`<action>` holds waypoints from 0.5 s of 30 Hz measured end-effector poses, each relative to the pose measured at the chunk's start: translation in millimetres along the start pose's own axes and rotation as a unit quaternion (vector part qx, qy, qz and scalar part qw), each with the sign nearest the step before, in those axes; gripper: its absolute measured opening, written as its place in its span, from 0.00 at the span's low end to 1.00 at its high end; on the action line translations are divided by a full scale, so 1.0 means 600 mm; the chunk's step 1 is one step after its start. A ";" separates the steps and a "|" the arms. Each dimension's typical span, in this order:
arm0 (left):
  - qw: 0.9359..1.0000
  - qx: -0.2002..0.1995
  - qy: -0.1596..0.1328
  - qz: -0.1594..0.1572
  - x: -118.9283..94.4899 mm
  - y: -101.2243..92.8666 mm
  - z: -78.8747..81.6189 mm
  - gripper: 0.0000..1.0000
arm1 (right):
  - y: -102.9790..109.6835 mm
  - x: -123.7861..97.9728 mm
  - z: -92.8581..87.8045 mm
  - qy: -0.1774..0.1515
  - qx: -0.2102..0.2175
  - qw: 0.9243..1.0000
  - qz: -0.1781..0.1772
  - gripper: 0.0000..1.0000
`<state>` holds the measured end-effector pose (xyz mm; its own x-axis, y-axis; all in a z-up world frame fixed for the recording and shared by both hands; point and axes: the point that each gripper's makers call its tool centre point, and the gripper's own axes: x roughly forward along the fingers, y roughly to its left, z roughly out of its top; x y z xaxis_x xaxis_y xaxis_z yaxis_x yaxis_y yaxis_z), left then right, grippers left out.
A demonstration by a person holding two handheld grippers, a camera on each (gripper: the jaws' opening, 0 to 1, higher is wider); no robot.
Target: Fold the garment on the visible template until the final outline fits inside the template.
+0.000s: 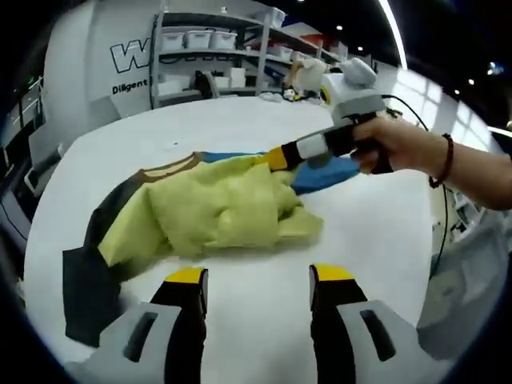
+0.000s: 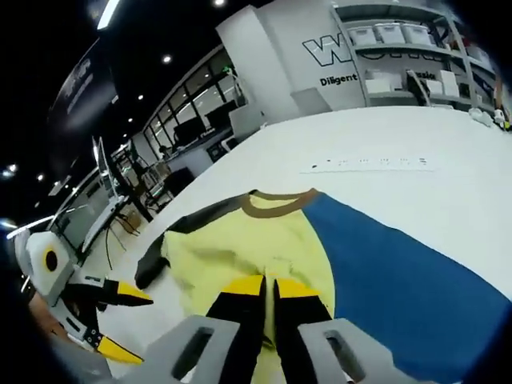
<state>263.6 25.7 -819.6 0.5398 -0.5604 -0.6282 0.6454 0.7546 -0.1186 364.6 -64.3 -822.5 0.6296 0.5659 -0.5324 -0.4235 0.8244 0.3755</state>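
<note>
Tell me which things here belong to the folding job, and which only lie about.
Job: garment, blue template, left gripper, right gripper shut on the garment.
Lying about: shelves with bins, wall sign.

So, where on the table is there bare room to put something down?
The white table is bare beyond the garment, toward the shelves, and in the strip between the garment and the left gripper. It is crowded where the right gripper meets the cloth over the blue template.
</note>
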 end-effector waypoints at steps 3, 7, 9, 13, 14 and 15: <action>1.000 -0.010 -0.010 -0.002 0.021 -0.006 0.009 0.45 | -0.019 0.005 -0.014 0.011 -0.001 1.000 -0.019 0.00; 1.000 -0.017 -0.020 0.006 0.040 -0.001 0.022 0.42 | -0.029 0.008 -0.030 0.022 0.002 0.999 -0.028 0.00; 0.999 -0.024 -0.023 0.005 0.047 0.000 0.026 0.40 | -0.030 0.009 -0.033 0.024 0.004 0.999 -0.027 0.00; 1.000 -0.023 -0.010 0.018 0.064 0.009 0.018 0.38 | -0.038 0.011 -0.046 0.033 0.009 0.999 -0.034 0.00; 0.999 -0.023 -0.007 0.022 0.066 0.011 0.015 0.38 | -0.040 0.011 -0.050 0.036 0.009 0.999 -0.037 0.00; 0.999 -0.017 -0.004 0.027 0.067 0.011 0.010 0.37 | -0.042 0.011 -0.053 0.039 0.008 0.999 -0.038 0.00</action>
<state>292.8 6.2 -841.1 0.5778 -0.5207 -0.6285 0.5959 0.7953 -0.1111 358.6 -80.8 -859.5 0.6069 0.5016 -0.6165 -0.3656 0.8649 0.3439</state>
